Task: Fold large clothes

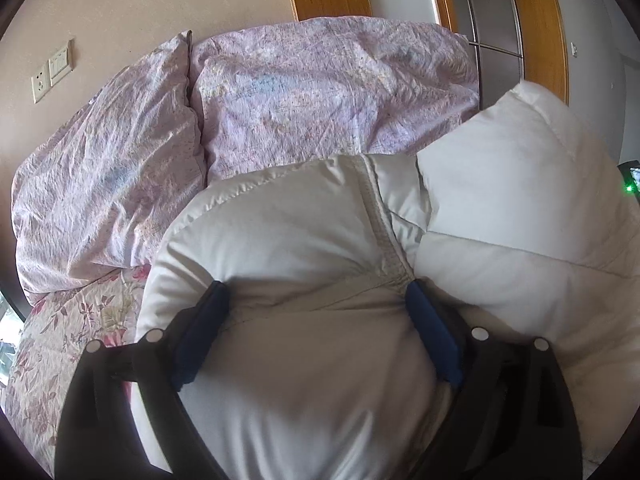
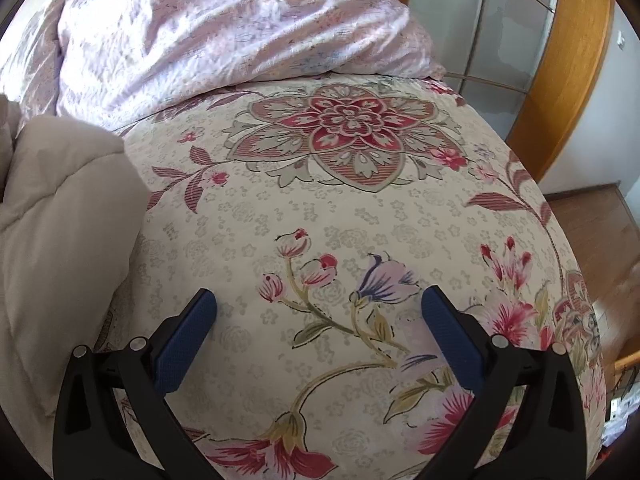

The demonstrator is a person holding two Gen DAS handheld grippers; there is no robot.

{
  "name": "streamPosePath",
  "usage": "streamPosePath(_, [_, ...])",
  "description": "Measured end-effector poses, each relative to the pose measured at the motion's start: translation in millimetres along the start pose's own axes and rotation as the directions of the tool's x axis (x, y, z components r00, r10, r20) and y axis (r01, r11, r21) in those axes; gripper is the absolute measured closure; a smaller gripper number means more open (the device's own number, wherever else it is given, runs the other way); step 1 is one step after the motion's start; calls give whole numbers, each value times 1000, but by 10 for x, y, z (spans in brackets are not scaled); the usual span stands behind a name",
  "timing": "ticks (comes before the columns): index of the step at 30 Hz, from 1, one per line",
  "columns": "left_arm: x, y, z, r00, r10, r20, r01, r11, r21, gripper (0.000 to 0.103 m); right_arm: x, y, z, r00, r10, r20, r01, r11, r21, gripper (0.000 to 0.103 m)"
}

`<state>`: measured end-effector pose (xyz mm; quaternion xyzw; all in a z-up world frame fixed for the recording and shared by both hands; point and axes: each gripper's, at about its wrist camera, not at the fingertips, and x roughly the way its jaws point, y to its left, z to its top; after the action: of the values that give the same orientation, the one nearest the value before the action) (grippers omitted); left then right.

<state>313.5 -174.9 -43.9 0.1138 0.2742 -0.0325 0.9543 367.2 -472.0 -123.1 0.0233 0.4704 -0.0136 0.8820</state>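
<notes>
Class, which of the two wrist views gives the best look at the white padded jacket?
The left wrist view: the white padded jacket fills most of it, seams and quilted panels clear, bulging between the spread fingers of the left gripper. The right wrist view shows only one shaded part at its left edge, beside the floral bedspread.

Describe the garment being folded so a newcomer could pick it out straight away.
Start from the bed with the floral bedspread; a crumpled lilac duvet lies along its far side. Nearer, on the bedspread, is the puffy white quilted jacket, the left gripper open astride it. It alone is plain, unpatterned and stitched into padded panels.
</notes>
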Motion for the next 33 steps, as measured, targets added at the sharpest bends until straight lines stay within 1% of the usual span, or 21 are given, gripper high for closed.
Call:
streamPosePath(1, [-59,20,6,1000,-8,6,8,1000,-4,12,-26,-18,0,1000,-19,-2,19,1000,21,1])
streamPosePath(3, [-176,80,24,999,-33,6,33,999,-16,9,-189,-83,-5,999,-29,39,26,997,66,1])
streamPosePath(5, [-301,159,48,998,-67,7,67,997,-28,8,-438,-135,18,995,-10,100,-1,994,107,1])
streamPosePath(7, [-413,240,72,997,-74,13,74,996,-42,7,-755,-109,57,984,16,179,-38,992,120,1])
streamPosePath(8, [-463,290,90,997,-76,16,77,996,-50,7,-927,-54,79,975,38,221,-63,992,109,1])
streamPosePath(10, [-546,377,120,997,-67,25,69,996,-56,7,-1257,120,115,949,93,301,-118,991,64,5])
streamPosePath(12, [-599,452,148,998,-56,29,57,996,-61,7,-1559,398,121,914,172,367,-180,984,-13,8])
streamPosePath(14, [-609,524,173,999,-51,19,53,996,-71,7,-1753,644,86,882,246,402,-228,969,-93,14])
streamPosePath(15, [-611,558,178,999,-46,15,47,996,-78,7,-1818,791,71,871,272,409,-240,962,-128,20])
streamPosePath(16, [-612,591,177,999,-40,12,41,996,-86,7,-1866,939,58,862,297,412,-251,954,-163,27])
streamPosePath(17, [-612,619,179,999,-36,8,36,995,-92,7,-1890,1070,49,854,322,409,-265,945,-190,31])
streamPosePath(19, [-611,668,180,999,-33,2,33,994,-105,7,-1894,1302,43,845,362,394,-291,929,-228,47])
streamPosePath(20, [-609,684,180,999,-32,-1,31,994,-109,7,-1875,1403,33,844,371,387,-293,924,-245,52])
streamPosePath(21, [-602,697,177,999,-33,-3,32,993,-111,7,-1862,1498,31,848,367,381,-283,924,-258,59])
streamPosePath(22, [-596,700,175,999,-32,-6,31,993,-110,7,-1822,1572,23,855,360,374,-272,924,-269,65])
streamPosePath(23, [-590,698,169,1000,-28,-6,28,994,-106,7,-1769,1627,18,860,358,363,-267,923,-276,68])
streamPosePath(25, [-560,690,156,1000,-24,-8,23,995,-96,7,-1658,1675,6,872,354,340,-268,924,-274,79])
streamPosePath(28, [-472,689,127,1000,-21,-22,19,995,-95,7,-1499,1649,-19,887,326,327,-253,936,-246,84])
streamPosePath(33, [-320,701,76,998,-46,-40,41,993,-113,7,-1266,1559,-25,898,325,296,-275,940,-200,86])
